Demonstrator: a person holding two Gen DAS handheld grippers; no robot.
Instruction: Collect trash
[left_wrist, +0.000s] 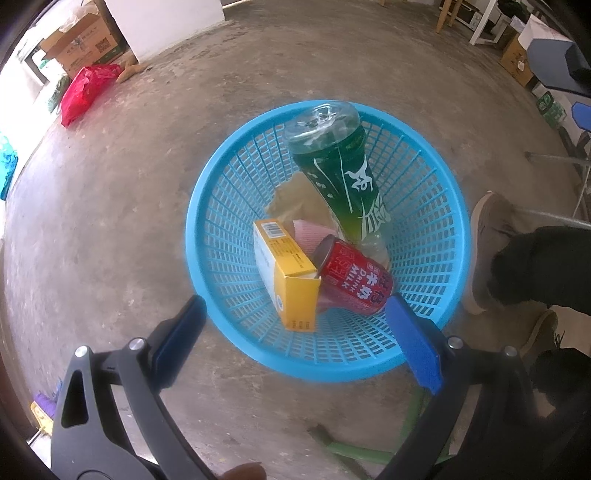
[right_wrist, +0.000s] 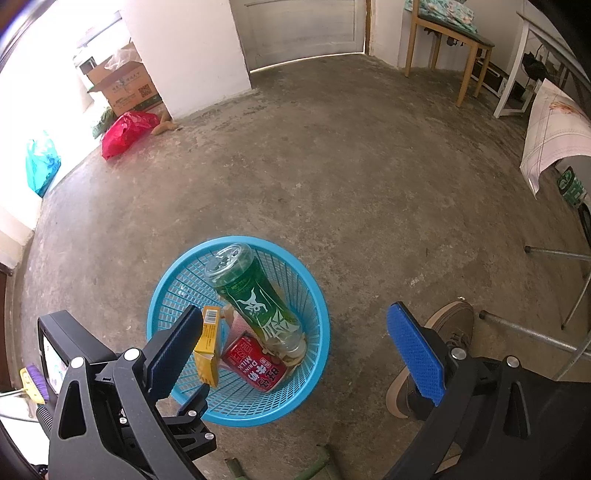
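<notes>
Four pieces of trash already lie in the blue basket (left_wrist: 236, 192), plus some crumpled paper, so you may judge the collection as well advanced. No loose litter shows on the bare concrete floor (left_wrist: 110, 221) near the basket in either view. What remains, as far as these views allow, is to check the room's edges: a red plastic bag (right_wrist: 125, 133) and a teal bag (right_wrist: 40, 166) lie at the upper left of the right wrist frame, beside a cardboard box (right_wrist: 125, 85). Whether those count as trash cannot be told.

Contents of the basket:
1. A green bottle (left_wrist: 340, 173) leans neck-down, its clear base raised to the far rim.
2. A red milk can (left_wrist: 351, 277) lies on its side at the lower centre of the left wrist frame, touching the bottle's neck end.
3. A yellow carton (left_wrist: 284, 273) rests beside the can, one end flap open.
4. A pink paper cup (left_wrist: 310, 232) and crumpled brown paper (left_wrist: 295, 195) sit beneath and behind these.

Your left gripper (left_wrist: 295, 339) hangs over the near rim with jaws spread wide and nothing between them. Your right gripper (right_wrist: 291, 347) is likewise released and empty, its left finger overlapping the carton in the frame only. A shoe (left_wrist: 487, 251) stands just right of the basket.
</notes>
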